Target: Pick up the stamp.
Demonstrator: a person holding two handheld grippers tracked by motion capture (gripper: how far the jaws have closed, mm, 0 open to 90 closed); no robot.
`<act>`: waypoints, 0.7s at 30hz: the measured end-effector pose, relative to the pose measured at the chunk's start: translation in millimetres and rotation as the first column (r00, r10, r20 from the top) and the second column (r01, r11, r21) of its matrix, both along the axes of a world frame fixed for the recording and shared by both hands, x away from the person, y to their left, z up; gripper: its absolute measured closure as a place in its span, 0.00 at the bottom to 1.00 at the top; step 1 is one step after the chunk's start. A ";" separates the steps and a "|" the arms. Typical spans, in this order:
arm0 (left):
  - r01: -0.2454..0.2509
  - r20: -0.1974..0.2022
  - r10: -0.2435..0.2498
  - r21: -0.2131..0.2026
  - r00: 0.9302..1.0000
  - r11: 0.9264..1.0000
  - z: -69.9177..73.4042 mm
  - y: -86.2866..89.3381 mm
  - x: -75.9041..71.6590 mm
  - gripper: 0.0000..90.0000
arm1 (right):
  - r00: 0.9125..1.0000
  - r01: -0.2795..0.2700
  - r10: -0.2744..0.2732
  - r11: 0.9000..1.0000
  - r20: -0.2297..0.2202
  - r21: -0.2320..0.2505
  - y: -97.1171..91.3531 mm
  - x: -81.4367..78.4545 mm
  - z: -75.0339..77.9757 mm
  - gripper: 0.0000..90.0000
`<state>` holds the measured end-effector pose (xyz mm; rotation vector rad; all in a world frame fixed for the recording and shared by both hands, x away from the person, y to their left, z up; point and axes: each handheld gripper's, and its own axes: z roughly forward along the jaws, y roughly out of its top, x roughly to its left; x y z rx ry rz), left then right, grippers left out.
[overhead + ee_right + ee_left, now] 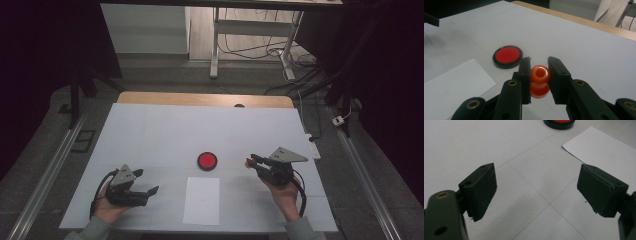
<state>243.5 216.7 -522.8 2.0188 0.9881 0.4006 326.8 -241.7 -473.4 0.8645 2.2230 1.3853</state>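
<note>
Carrying an orange spool [539, 81] clamped in my right gripper [539, 75], I hold it above the white table [150, 135], just right of the red disc [207, 160]. My left gripper [536, 188] waits with jaws spread, grasping nothing. Next, I judge: a steady lowering onto the disc.

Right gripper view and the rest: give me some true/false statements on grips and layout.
1. The right gripper is shut on an orange stamp. True.
2. The left gripper holds the sheet of paper. False: its jaws stand open with nothing between them.
3. The red ink pad lies on the paper. False: it sits on the table just beyond the sheet.
4. In the high view, the paper lies between the two hands. True.
5. The stamp rests on the ink pad. False: it is apart from the pad, to one side.
</note>
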 end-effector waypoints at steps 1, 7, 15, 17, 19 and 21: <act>0.000 0.000 0.000 0.001 1.000 1.000 -0.1 0.0 0.1 0.18 | 1.000 -0.010 0.010 1.000 0.000 0.001 3.8 -1.0 0.3 0.80; -0.001 0.000 0.001 0.002 1.000 1.000 -0.4 -0.2 0.4 0.18 | 0.999 -0.036 0.036 0.999 0.001 0.003 12.4 -3.2 0.7 0.80; -0.002 -0.001 0.002 0.003 1.000 1.000 -0.7 -0.4 0.5 0.18 | 0.998 -0.064 0.063 0.998 0.004 0.009 23.3 -6.3 1.6 0.80; -0.001 -0.001 0.001 0.003 1.000 1.000 -0.8 -0.5 0.7 0.18 | 0.997 -0.070 0.070 0.997 0.008 0.015 26.1 -6.8 1.5 0.80; 0.000 -0.001 0.000 0.004 1.000 1.000 -0.9 -0.5 1.0 0.18 | 0.997 -0.078 0.078 0.997 0.006 0.013 28.5 -7.4 2.1 0.80; 0.002 -0.003 -0.002 0.004 1.000 1.000 -1.1 -0.6 1.3 0.18 | 0.996 -0.085 0.085 0.996 0.007 0.016 31.2 -7.8 2.4 0.80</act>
